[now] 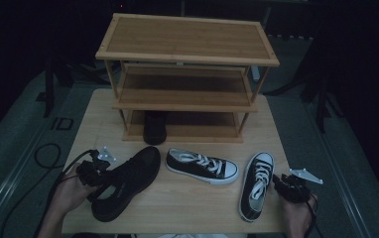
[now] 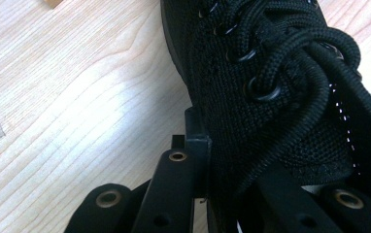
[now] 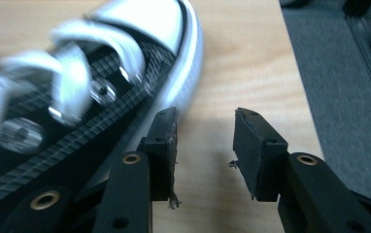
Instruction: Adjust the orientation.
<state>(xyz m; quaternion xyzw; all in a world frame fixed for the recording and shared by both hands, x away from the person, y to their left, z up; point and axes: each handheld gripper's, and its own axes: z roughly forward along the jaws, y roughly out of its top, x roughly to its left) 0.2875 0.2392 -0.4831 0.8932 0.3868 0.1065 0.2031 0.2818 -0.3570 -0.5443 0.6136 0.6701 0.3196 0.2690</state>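
1. Shoes are spread across the pale wooden table (image 1: 177, 203), and the landmark is the three-tier bamboo shoe rack (image 1: 187, 39) standing at the table's far edge.
2. Left gripper (image 1: 94, 171), held in the person's left hand (image 1: 68, 191), sits in front of the rack and off to its left, jaws clamped on the collar of the all-black knit lace-up shoe (image 1: 125, 181).
3. In the left gripper view, that black shoe (image 2: 280, 87) is pinched at its side wall, knit fabric and thick black laces right above the jaws.
4. The black shoe lies diagonally, toe pointing toward the rack's lower left corner, heel toward the table's near edge.
5. A second black shoe (image 1: 155, 128) is tucked on the rack's bottom shelf, at its left end, toe facing out.
6. Just in front of the rack's middle lies a black canvas sneaker with white laces and a white rubber toe (image 1: 201, 166), lying across, toe to the right.
7. Its twin, the other black-and-white canvas sneaker (image 1: 257, 186), rests in front of the rack's right end, toe toward the rack.
8. Right gripper (image 1: 283, 182) sits just beside that sneaker's right flank; in the right gripper view (image 3: 205, 145) its jaws stand apart over bare table, nothing between them, one jaw right against the sneaker's (image 3: 106, 82) white sole.
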